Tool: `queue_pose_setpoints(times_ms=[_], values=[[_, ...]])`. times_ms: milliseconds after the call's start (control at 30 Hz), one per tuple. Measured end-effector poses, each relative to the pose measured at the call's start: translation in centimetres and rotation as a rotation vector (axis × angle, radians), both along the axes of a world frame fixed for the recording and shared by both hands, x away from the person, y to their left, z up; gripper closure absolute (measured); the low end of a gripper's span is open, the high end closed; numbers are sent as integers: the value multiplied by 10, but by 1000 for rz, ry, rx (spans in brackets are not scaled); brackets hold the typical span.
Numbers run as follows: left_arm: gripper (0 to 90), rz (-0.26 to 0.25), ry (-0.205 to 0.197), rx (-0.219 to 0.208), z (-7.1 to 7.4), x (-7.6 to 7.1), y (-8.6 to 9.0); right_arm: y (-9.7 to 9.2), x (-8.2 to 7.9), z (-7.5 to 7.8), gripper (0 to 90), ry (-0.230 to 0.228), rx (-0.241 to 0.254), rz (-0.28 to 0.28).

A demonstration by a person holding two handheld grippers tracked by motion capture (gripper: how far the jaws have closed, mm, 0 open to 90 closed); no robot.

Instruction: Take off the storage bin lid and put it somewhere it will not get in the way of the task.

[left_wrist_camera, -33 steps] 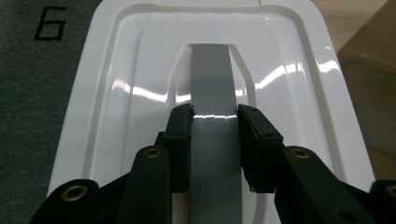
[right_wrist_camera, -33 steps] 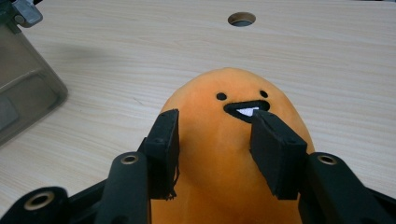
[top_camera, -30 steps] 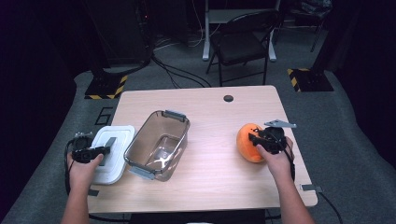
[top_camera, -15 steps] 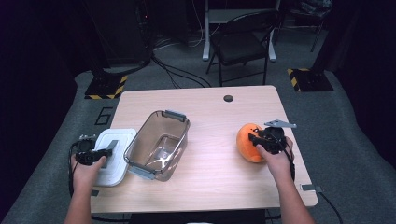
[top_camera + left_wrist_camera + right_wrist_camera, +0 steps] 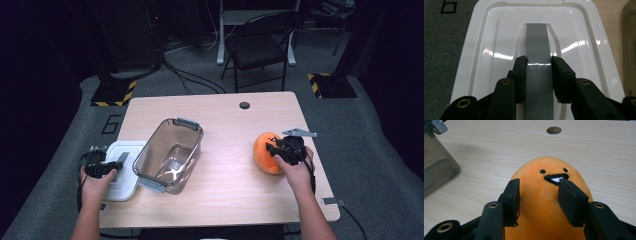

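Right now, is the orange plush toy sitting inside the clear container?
No, the orange plush toy rests on the table, well apart from the clear container.

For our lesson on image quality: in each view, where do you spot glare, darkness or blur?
High view: room beyond the table is dark, the clear container glints. Left gripper view: bright glare streaks cross the white lid and its grey strip. Right gripper view: even light on the orange plush toy, near claw parts slightly soft.
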State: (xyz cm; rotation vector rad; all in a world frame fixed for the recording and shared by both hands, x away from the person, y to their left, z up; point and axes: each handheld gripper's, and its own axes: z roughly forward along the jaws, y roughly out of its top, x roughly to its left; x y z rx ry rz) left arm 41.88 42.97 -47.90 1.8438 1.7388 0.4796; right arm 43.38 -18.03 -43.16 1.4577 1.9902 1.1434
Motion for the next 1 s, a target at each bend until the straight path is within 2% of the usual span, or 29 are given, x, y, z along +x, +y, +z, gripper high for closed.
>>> queue_pose_setpoints(times_ms=[233, 333, 367, 867, 1000], values=[[662, -2, 12, -2, -2, 1, -3, 0, 0, 0, 519, -1, 0, -1], [662, -8, 13, 11, -3, 1, -4, 0, 0, 0, 519, -1, 0, 0], [662, -2, 14, 2, -4, 1, -5, 0, 0, 0, 519, 0, 1, -1], [662, -24, 33, 33, -11, 8, -15, 0, 0, 0, 518, -2, 2, 0], [662, -27, 34, 21, -13, 9, -15, 0, 0, 0, 519, -2, 1, -2]])
